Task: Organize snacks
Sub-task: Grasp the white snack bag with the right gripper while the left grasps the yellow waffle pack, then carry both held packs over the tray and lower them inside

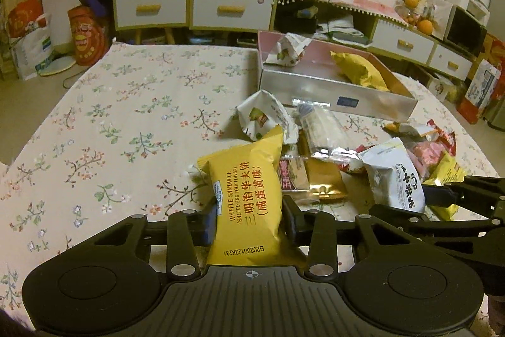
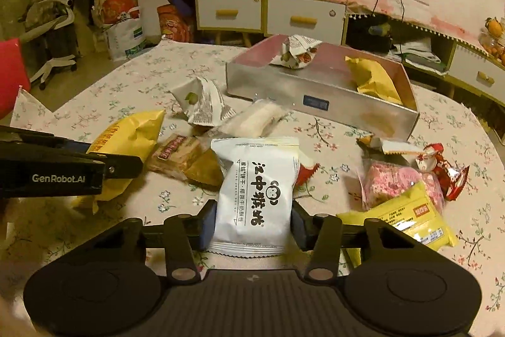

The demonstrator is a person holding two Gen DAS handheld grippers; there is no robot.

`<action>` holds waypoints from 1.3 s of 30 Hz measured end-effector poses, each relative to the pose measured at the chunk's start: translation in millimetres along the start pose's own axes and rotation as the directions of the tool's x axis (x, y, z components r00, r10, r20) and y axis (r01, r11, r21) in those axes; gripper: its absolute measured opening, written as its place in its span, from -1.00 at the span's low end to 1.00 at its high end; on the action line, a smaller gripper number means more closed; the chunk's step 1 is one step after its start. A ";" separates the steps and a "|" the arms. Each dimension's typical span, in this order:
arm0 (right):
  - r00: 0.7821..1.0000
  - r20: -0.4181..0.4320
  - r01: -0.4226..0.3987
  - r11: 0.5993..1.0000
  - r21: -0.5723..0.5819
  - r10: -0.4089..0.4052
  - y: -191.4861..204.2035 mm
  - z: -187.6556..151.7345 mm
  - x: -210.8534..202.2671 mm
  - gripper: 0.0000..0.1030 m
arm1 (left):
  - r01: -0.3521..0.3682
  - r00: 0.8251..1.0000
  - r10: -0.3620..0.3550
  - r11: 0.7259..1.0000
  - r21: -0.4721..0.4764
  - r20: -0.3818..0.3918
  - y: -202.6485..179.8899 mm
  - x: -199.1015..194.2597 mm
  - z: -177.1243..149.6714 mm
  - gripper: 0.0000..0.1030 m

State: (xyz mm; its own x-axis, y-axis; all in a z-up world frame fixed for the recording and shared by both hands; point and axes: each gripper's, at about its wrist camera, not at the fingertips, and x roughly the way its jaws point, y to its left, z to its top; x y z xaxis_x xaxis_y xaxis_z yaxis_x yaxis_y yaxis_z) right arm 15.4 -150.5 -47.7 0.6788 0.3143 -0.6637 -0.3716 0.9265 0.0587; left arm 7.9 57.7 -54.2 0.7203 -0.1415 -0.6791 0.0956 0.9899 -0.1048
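Nearest the left lens, my left gripper [image 1: 249, 225] is clamped on the yellow foil waffle-sandwich packet [image 1: 246, 198], pads pressing both long edges; the packet stands upright between them, and its lower end runs out of sight behind the gripper body. On the right wrist view, my right gripper [image 2: 252, 226] likewise pinches the white foil biscuit packet with black lettering [image 2: 257, 191], pads tight on its 2 sides. Both packets appear to sit at the near edge of the loose snack pile on the floral tablecloth [image 1: 126, 122]; I cannot tell whether either is lifted clear yet. Step in hand, by my reading: grasp made on 2 snacks, transfer pending. Target is presumably the shallow silver box with pink lining [image 1: 334, 93] beyond the pile, which already holds 1 yellow packet [image 1: 359, 70] and 1 white fruit-print wrapper [image 1: 287, 51]. Next move calls for lifting both over the pile and the box's near wall, keeping the arms from crossing. Box floor is mostly hidden by that wall; the pink and red wrappers [image 2: 407, 179] at right are blurred, labels unreadable.
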 end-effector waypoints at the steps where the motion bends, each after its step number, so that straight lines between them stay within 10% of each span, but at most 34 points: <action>1: 1.000 0.003 -0.002 1.000 0.001 0.002 -0.1 1.0 -0.7 -0.69 | 0.001 1.000 -0.001 1.000 -0.001 0.002 0.0 -0.6 0.9 -0.28; 39: 1.000 0.004 0.025 0.979 0.201 -0.026 -94.2 81.1 11.9 -0.69 | 0.143 0.989 -0.144 0.989 -0.032 -0.031 -25.1 39.7 113.9 -0.28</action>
State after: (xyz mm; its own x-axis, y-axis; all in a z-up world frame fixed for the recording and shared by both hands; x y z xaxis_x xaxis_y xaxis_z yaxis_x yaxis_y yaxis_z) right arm 109.9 -217.2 -0.6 0.6911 0.2908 -0.6616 -0.2201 0.9567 0.1906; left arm 112.4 28.4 4.2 0.6773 -0.2829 -0.6792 0.1760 0.9586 -0.2238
